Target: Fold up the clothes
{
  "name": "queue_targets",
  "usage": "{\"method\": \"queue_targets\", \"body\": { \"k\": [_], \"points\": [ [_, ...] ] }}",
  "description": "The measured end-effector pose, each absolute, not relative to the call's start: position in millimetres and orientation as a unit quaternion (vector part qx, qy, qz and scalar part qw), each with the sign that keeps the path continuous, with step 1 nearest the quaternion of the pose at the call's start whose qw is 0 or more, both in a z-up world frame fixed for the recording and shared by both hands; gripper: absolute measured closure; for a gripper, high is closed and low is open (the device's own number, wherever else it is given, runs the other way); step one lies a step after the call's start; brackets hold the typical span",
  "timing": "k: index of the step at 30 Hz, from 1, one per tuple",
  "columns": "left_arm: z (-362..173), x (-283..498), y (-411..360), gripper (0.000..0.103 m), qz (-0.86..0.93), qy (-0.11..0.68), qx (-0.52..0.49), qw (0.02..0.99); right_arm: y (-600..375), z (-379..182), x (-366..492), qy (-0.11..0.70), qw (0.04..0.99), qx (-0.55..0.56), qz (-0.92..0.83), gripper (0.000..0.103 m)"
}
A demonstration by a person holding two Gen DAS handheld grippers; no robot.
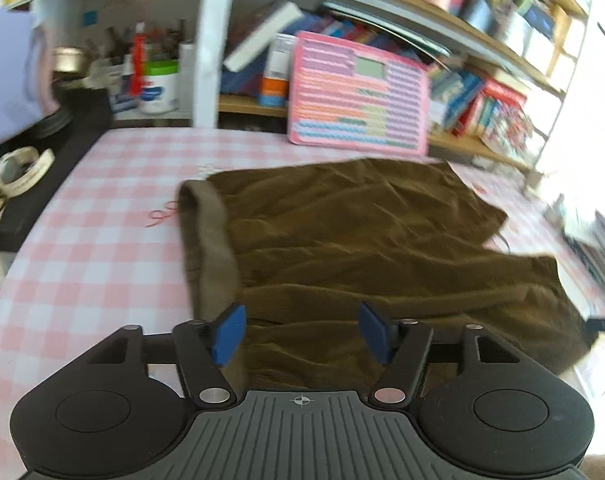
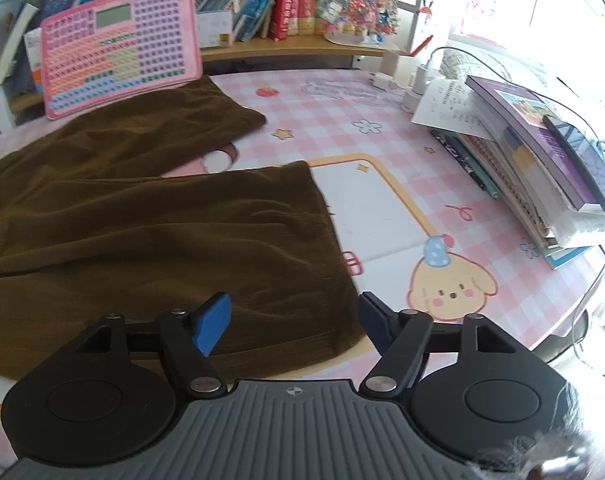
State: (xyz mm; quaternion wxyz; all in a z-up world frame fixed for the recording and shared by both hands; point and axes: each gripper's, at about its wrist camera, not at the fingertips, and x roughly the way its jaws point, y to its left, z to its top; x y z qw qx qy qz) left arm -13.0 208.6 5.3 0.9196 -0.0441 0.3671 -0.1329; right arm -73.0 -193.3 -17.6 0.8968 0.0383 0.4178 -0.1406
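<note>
Lying flat below both grippers' wide, empty fingers [image 1: 230, 334]: the brown shorts [image 2: 150, 232].

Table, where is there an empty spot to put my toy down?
Bare cloth lies left of the brown pants, by the waistband, and between the pants and the book stack. The shelf side behind, by the pink board, is crowded.

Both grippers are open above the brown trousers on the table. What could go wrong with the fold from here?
1. The brown trousers lie wrinkled, so creases may get folded in.
2. The two legs are spread apart, with tablecloth showing between them; a fold now may come out uneven.
3. The far leg touches the pink toy keyboard; pulling the cloth might tip it.
Neither the left gripper nor the right gripper holds cloth.
</note>
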Motion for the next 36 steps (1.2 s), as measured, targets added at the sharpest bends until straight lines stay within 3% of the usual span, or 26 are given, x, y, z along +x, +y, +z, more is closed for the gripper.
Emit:
{"method": "queue_targets", "body": {
  "k": [6,13,26,36],
  "points": [
    [1,-15,189,0.027,-0.16,0.382,-0.013,0.91,-178,-14,-81,0.419,0.899,0.045,-0.121,0.021],
    [-3,-11,181,0.021,-0.172,0.395,-0.001,0.902,-176,-13,-90,0.426,0.895,0.045,-0.125,0.016],
    [-12,3,163,0.02,-0.161,0.421,-0.01,0.892,-195,-6,-74,0.44,0.893,0.018,-0.091,0.015],
    [1,33,150,0.019,-0.098,0.406,0.008,0.909,-239,3,6,0.428,0.902,-0.049,0.013,0.015]
  ]
}}
